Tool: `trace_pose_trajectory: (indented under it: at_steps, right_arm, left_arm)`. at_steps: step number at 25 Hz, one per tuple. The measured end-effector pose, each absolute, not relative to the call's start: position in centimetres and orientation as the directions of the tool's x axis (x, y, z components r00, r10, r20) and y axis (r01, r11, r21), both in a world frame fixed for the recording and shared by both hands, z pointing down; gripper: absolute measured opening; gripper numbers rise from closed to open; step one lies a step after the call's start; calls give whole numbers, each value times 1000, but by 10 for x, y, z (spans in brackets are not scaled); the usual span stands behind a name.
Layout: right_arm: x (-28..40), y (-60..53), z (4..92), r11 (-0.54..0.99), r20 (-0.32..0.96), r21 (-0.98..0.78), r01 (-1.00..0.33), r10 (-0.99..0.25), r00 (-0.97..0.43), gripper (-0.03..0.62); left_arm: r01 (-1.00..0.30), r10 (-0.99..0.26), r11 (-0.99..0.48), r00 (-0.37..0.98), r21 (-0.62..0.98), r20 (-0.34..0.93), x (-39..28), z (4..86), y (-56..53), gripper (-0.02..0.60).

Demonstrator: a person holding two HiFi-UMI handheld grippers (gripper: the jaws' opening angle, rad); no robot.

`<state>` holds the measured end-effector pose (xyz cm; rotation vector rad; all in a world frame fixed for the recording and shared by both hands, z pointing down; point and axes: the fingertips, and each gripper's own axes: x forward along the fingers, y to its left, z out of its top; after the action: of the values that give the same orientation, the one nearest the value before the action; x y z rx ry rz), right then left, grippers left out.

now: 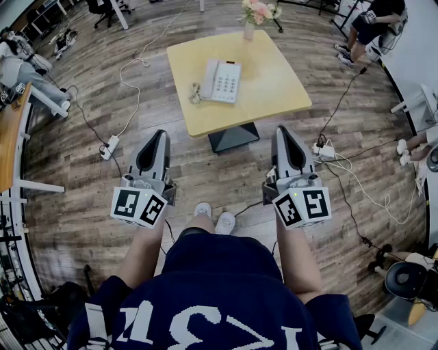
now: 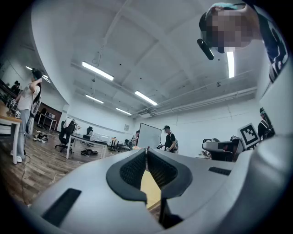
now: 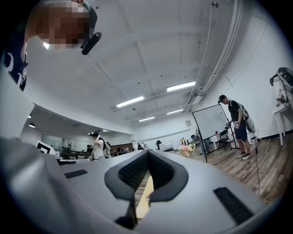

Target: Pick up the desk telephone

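The left gripper (image 1: pixel 158 139) and the right gripper (image 1: pixel 284 135) are both pressed shut with nothing in them, held out over the person's legs. Well ahead, the desk telephone (image 1: pixel 226 82) lies on the yellow table (image 1: pixel 274 82), near its middle. It looks hard, smooth and fairly light. I think its handset (image 1: pixel 209 77) may slip off, so grab the body by both sides.

Yellow square table (image 1: pixel 274 85) on wood floor (image 1: pixel 82 198); desk telephone (image 1: pixel 221 81) near table's middle, flower vase (image 1: pixel 250 20) at its far edge.
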<state>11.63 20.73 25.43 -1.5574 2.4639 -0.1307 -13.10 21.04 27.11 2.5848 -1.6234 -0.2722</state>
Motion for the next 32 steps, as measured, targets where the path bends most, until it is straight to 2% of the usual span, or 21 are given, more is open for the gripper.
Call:
trace_pose_trajectory:
  at_steps: [6,11,16,21,32]
  right_arm:
    - [118,209,259,437,-124,-214,-874,-899,-419,25]
    - [112,212,253,471,-141,-176,-865,-881,-451,25]
    - [107,215,247,493,-177,-213,-844,-869,-463,26]
    - [106,203,256,491,-145,-217,-844,-871,-470,26]
    - [101,125,260,472,-111,-221,-853,-881,-459,26]
  left_arm:
    - [-888,-907,-422,413,183,-88,-134,276,211,25]
    - [-891,-907,-422,412,169,-92,-133,275,212,23]
    - [-890,-903,-429,417,157,-104,-132,271,211,25]
    - [-895,-911,-413,402,169,-93,-136,275,201,24]
    - [-887,-908,-420,411,190,-87,-143,284,118,24]
